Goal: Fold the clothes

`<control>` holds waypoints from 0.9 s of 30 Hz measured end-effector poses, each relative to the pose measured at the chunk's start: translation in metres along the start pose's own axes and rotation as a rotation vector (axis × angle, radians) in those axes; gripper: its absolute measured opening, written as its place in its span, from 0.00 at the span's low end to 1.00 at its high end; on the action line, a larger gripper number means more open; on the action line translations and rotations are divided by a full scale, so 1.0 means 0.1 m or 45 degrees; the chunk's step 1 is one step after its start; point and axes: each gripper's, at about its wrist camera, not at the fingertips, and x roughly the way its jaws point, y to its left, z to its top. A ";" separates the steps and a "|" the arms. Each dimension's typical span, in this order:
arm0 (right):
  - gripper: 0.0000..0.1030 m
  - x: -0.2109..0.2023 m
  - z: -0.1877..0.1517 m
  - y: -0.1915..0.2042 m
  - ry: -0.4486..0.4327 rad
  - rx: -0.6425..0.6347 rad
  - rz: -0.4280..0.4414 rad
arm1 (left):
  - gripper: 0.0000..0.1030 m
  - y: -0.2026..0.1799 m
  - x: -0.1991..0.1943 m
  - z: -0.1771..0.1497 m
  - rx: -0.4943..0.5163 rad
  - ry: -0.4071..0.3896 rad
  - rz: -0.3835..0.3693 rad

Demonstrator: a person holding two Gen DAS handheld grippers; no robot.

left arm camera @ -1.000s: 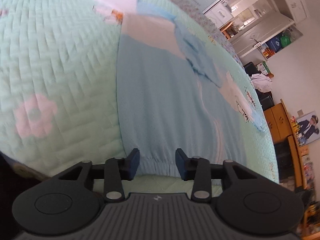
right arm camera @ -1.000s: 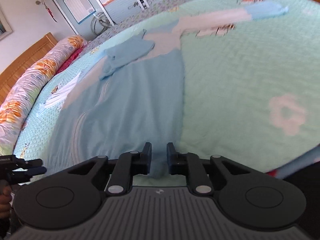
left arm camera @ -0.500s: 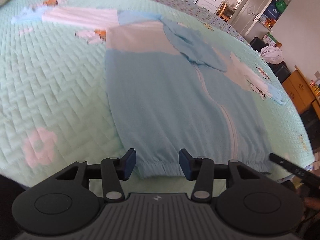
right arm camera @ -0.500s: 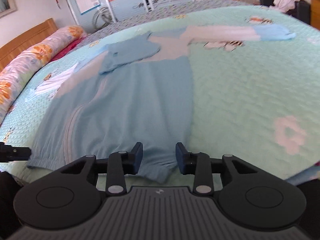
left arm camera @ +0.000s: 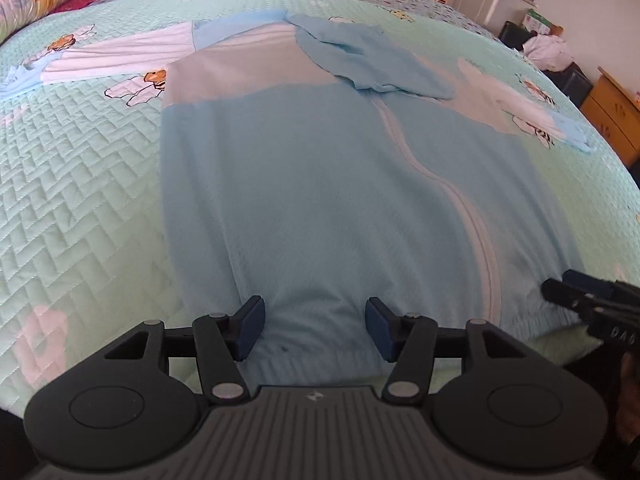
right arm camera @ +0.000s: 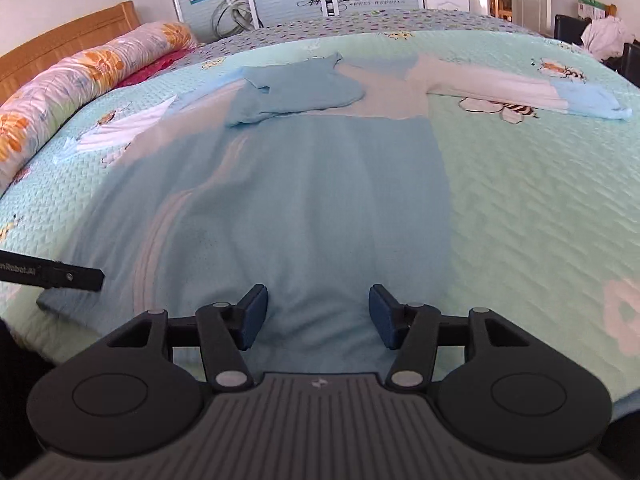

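Both tongs have just been opening and now stand released, pads clear of cloth. The left gripper [left arm camera: 315,327] hangs over the hem of the blue hooded jacket [left arm camera: 320,184], toward its left side; the right gripper [right arm camera: 318,314] hangs over the hem toward the other side. The jacket lies flat, sleeves spread, hood folded down, on the green quilted bedspread [left arm camera: 80,184]. Beyond its collar sits a floral bolster [right arm camera: 80,68].

The garment [left arm camera: 320,200] lies flat on the bed [left arm camera: 80,208], hem toward me, hood at twelve o'clock, sleeves toward ten and two. The bolster [right arm camera: 80,68] lies at ten o'clock along the headboard [right arm camera: 60,40].
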 end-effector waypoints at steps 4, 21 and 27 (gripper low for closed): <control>0.55 -0.17 0.03 -0.06 -0.014 0.046 -0.058 | 0.59 -0.08 -0.06 0.03 0.051 -0.021 0.061; 0.58 0.00 0.35 0.51 -0.055 -0.031 0.045 | 0.59 -0.29 -0.17 0.25 0.180 -0.110 0.135; 0.62 0.18 0.43 0.61 -0.037 -0.041 0.041 | 0.59 -0.28 -0.12 0.28 0.180 -0.102 0.144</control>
